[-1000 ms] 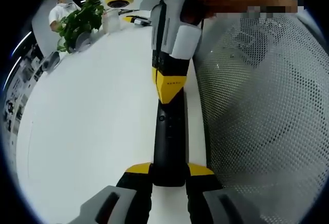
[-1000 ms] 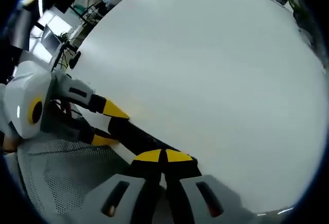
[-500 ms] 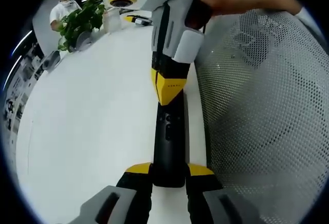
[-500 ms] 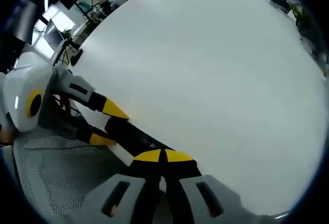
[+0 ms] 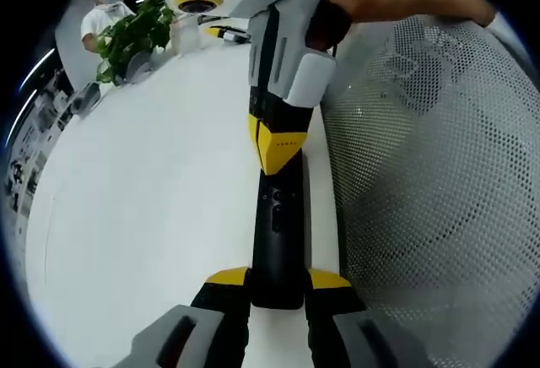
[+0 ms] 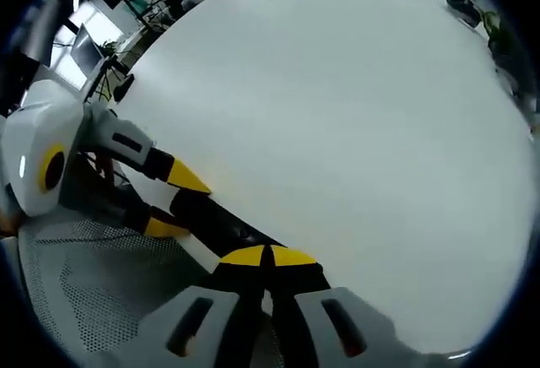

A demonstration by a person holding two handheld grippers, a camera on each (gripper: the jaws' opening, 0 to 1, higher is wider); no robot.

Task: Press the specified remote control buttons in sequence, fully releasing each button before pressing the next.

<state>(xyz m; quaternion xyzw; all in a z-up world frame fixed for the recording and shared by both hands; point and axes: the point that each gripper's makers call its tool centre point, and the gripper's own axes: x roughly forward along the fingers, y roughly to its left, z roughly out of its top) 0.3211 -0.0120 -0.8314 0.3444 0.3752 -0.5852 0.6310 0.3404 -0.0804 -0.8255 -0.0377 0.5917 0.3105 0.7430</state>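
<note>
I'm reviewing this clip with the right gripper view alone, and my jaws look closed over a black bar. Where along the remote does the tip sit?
Observer: In the left gripper view, the right hand-held gripper has its yellow tip over the far end of the remote.
Operator: Are any buttons exposed?
Observer: Yes, a few small buttons show just below that tip. The rest of the body looks plain.
Operator: How is the near end held?
Observer: The jaws of the left hand-held gripper flank it, snug against both sides.

Black remote, yellow-tipped tongs, white table (perforated white chair).
</note>
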